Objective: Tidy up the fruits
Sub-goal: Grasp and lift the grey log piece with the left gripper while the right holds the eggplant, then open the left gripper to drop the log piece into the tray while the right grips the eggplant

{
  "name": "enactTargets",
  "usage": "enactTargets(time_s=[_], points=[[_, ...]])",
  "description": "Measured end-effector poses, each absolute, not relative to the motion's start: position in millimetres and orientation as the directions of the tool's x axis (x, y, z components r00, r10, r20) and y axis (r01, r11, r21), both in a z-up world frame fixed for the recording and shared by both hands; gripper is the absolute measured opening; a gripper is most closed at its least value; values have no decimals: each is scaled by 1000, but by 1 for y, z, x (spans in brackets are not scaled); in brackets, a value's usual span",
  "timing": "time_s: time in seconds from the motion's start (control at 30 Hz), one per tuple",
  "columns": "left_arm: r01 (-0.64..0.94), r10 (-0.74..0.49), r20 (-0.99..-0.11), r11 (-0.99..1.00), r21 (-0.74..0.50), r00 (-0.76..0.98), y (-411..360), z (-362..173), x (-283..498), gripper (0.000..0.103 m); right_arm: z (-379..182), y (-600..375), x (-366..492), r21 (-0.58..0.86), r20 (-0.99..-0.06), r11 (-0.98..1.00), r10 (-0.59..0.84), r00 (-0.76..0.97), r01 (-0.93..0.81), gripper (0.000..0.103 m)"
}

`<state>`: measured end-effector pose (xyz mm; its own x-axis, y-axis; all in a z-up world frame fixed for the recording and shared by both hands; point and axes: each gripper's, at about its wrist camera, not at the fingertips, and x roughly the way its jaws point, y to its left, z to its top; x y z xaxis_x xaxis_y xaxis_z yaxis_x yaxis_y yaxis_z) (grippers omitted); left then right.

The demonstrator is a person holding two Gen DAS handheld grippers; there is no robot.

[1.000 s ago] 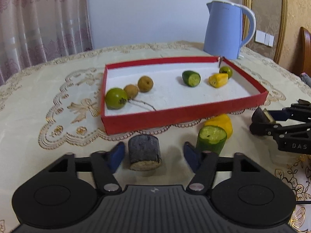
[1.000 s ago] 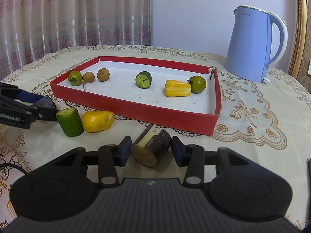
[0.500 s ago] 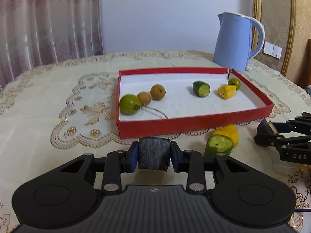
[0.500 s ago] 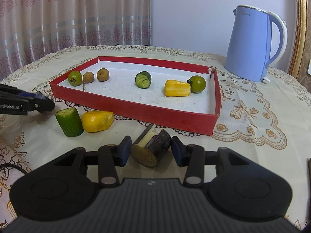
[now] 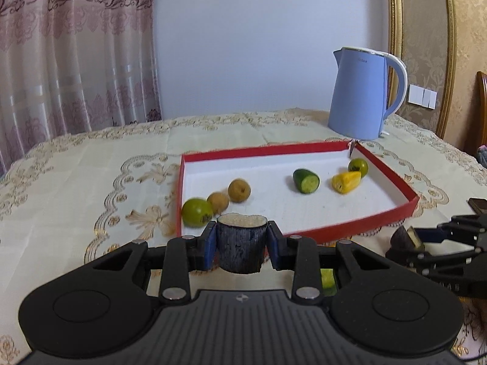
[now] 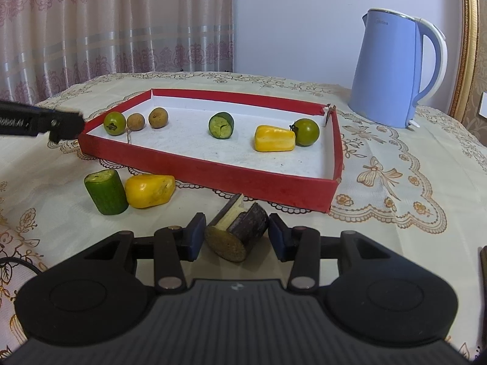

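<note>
Now the left gripper [image 5: 240, 243], clamped on a dark sugarcane chunk [image 5: 240, 248], should clear the red tray's [image 5: 344, 229] near wall before releasing.

blue kettle [image 6: 392, 70] behind the tray, embroidered cream tablecloth [image 6: 392, 182] on the surface, pink patterned curtain [image 5: 76, 54], white wall switch [image 5: 422, 96]

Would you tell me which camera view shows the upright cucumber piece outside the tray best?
The right wrist view: the cucumber piece stands in full sight on the cloth, left of the yellow piece, in front of the red tray. The left wrist view shows only a green sliver of it behind the left gripper.
</note>
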<state>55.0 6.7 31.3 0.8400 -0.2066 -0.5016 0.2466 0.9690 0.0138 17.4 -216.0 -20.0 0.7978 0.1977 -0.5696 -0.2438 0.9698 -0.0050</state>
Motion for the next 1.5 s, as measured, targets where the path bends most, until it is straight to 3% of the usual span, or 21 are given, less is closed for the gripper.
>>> enactTargets(time_s=[0.43,1.07,1.13,1.27,1.5], points=[[281,-227,-477,959,43,849,-32,36,108,33,-20,-216,18,-5,-570,970,197,798,-244,42],[242,-162,-624,969,46,764,-73,4,187,33,-19,-216,18,-6,-570,970,197,797,-244,42],[227,-164,-612,974,27,774,-67,9,183,34,-19,-215,18,-8,-571,970,196,798,-244,42],[207,-151,-576,978,32,803,-55,22,166,56,-20,-215,18,-13,-571,970,192,798,-243,42],[55,1,-423,991,118,906,-15,34,99,57,-19,-216,17,-12,-571,971,190,799,-240,42]])
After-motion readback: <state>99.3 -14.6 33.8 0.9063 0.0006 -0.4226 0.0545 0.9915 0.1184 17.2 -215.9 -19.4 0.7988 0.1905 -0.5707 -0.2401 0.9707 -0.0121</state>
